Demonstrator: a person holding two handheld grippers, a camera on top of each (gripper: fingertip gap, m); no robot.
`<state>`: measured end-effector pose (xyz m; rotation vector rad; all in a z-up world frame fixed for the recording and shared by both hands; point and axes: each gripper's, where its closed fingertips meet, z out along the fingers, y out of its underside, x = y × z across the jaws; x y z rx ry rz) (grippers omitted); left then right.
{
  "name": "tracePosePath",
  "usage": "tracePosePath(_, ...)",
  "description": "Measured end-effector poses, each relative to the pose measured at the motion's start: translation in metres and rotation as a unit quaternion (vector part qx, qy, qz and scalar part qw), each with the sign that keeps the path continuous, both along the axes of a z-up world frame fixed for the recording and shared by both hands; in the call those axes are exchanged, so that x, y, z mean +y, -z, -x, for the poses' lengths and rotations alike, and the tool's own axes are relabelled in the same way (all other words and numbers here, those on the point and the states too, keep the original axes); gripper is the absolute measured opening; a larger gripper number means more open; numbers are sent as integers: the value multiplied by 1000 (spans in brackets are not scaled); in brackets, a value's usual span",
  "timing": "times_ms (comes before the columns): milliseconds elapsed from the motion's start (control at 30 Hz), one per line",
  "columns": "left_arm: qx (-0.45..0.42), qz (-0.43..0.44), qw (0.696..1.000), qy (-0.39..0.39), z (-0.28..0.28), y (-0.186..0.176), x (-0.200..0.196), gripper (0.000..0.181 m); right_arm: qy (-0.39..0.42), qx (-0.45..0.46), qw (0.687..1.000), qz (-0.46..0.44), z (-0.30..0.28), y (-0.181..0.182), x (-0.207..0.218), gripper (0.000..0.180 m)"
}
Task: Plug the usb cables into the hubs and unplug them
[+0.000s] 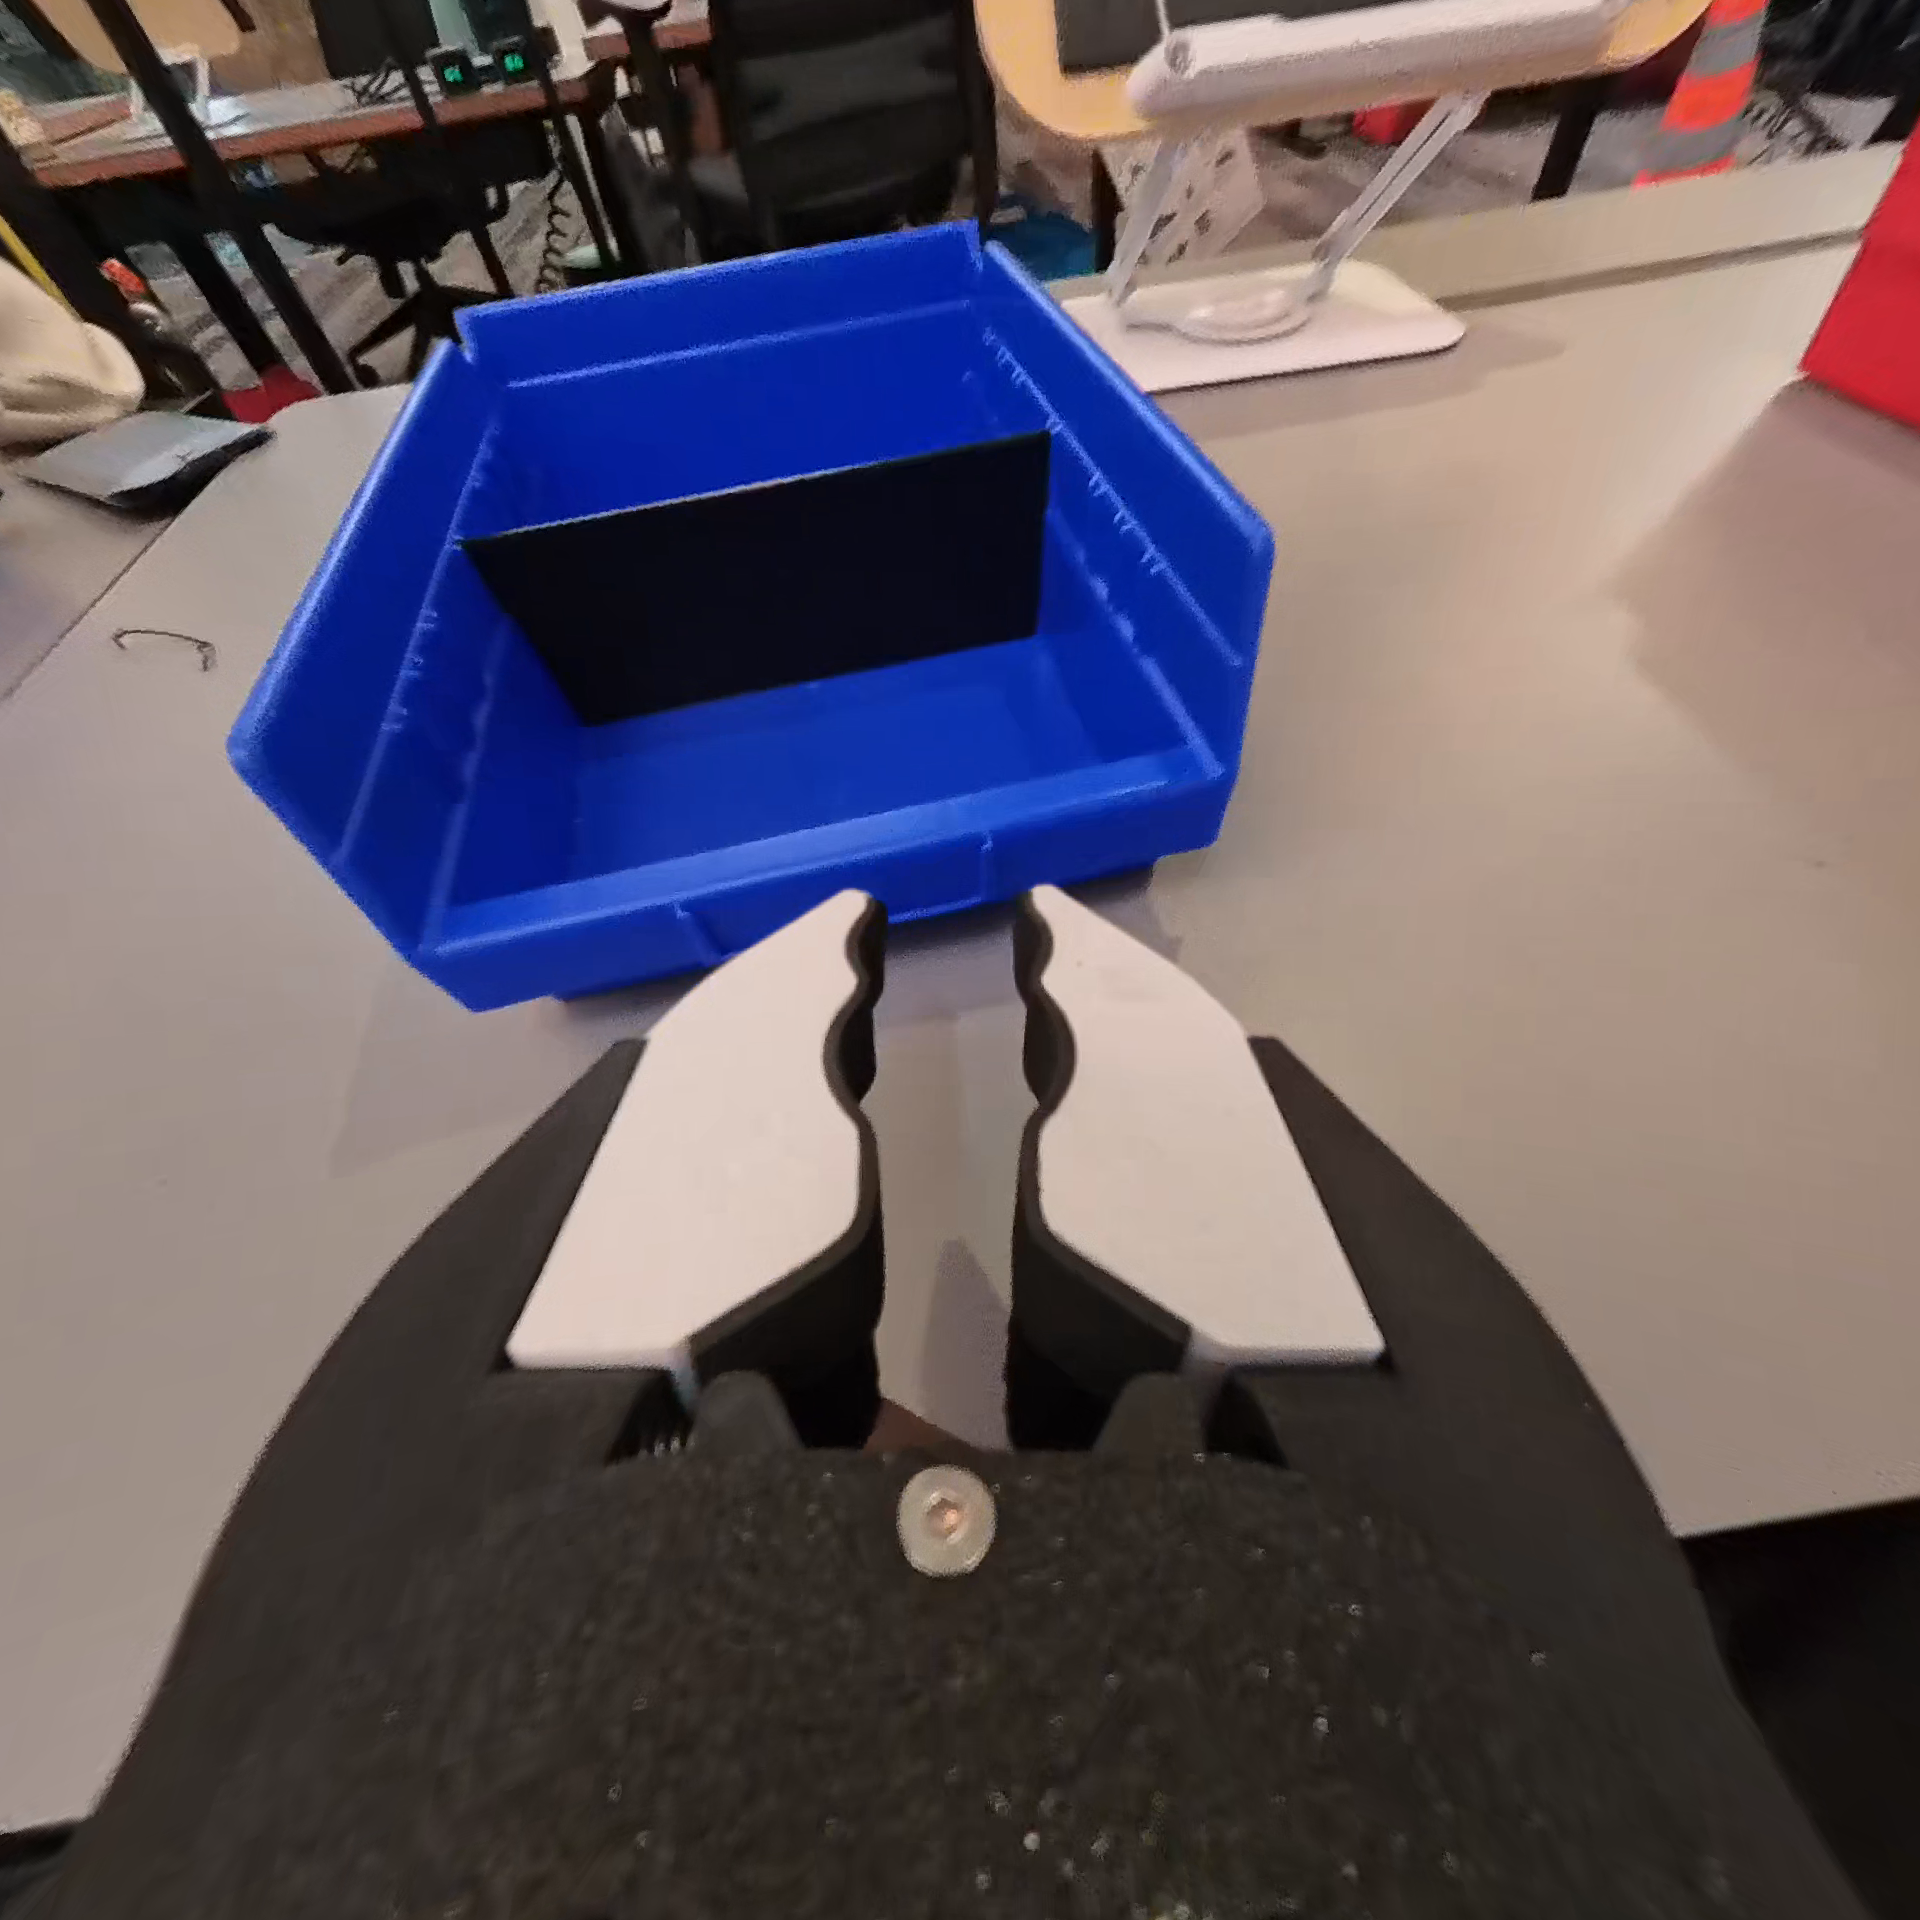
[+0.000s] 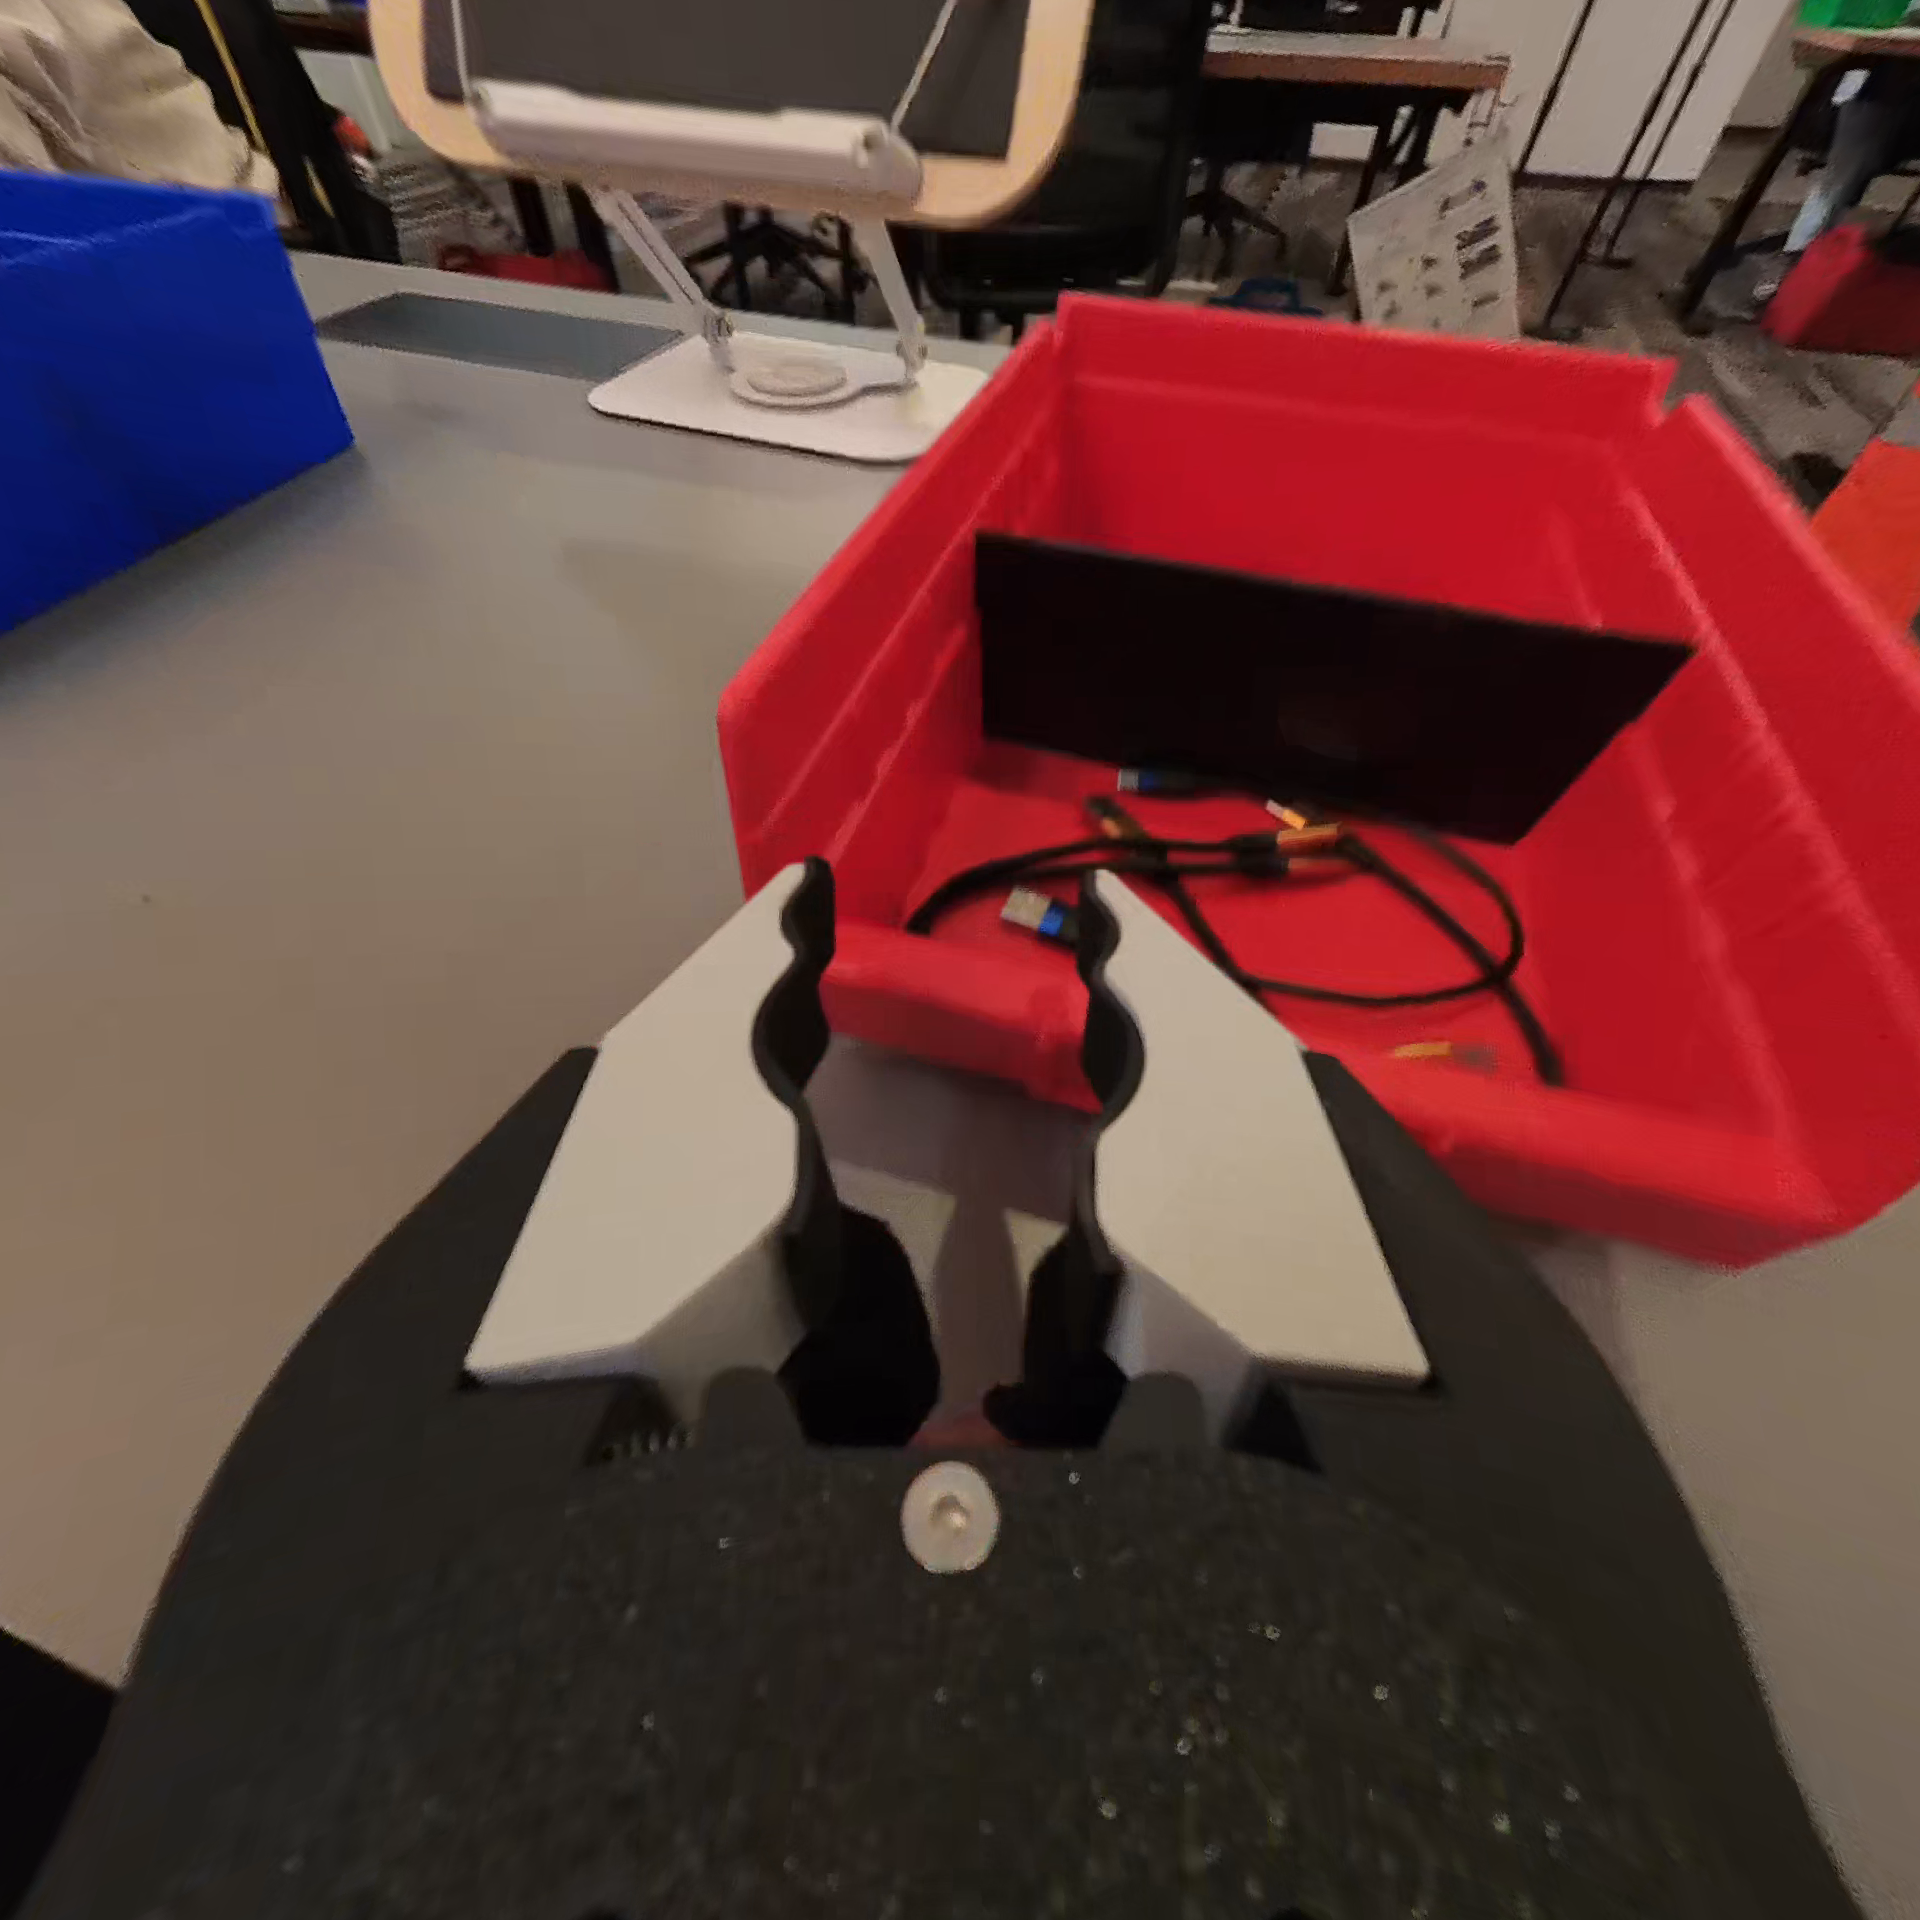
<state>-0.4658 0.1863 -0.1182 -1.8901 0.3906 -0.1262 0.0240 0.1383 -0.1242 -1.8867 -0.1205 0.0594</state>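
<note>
In the left wrist view, the left tool (image 1: pixel 948 925) hangs above the grey table (image 1: pixel 1507 831), its two fingers spread with a clear gap and nothing between them. Just beyond the fingertips sits a blue bin (image 1: pixel 343 727), its low front lip facing the tool. A black divider (image 1: pixel 769 571) stands upright across the bin's middle; the near compartment shows only bare blue floor. Toward the table's far edge stands a white stand (image 1: pixel 1288 322), and a sliver of a red bin (image 1: pixel 1870 312) shows at the table's right side. A small bent wire (image 1: pixel 166 646) lies near the table's left edge.

In the right wrist view, the right tool (image 2: pixel 951 904) has its fingers spread wide, holding nothing, tips level with the front lip of the red bin (image 2: pixel 1714 935). Inside the bin's near compartment, in front of a black divider (image 2: pixel 1299 675), lie the usb cables (image 2: pixel 1351 904): black cords in a loose loop with blue and orange plugs. No hub can be made out. The blue bin (image 2: pixel 145 395) stands well apart at the table's (image 2: pixel 416 779) left, and the white stand (image 2: pixel 790 405) rests by the far edge.
</note>
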Motion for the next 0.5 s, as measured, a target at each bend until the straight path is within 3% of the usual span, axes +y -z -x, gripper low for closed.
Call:
tracePosePath(67,9,1,1000,-11,2,1,1,22,-12,-2,1000,24,5,13,-4,46)
tracePosePath(167,14,4,1000,-15,2,3,3,22,2,-7,1000,7,-6,8,2,45)
tracePosePath(333,20,8,1000,-14,2,5,6,22,25,59,998,9,-14,8,1,47)
tracePosePath(500,20,12,1000,-10,0,7,8,22,40,43,998,2,-23,7,-3,46)
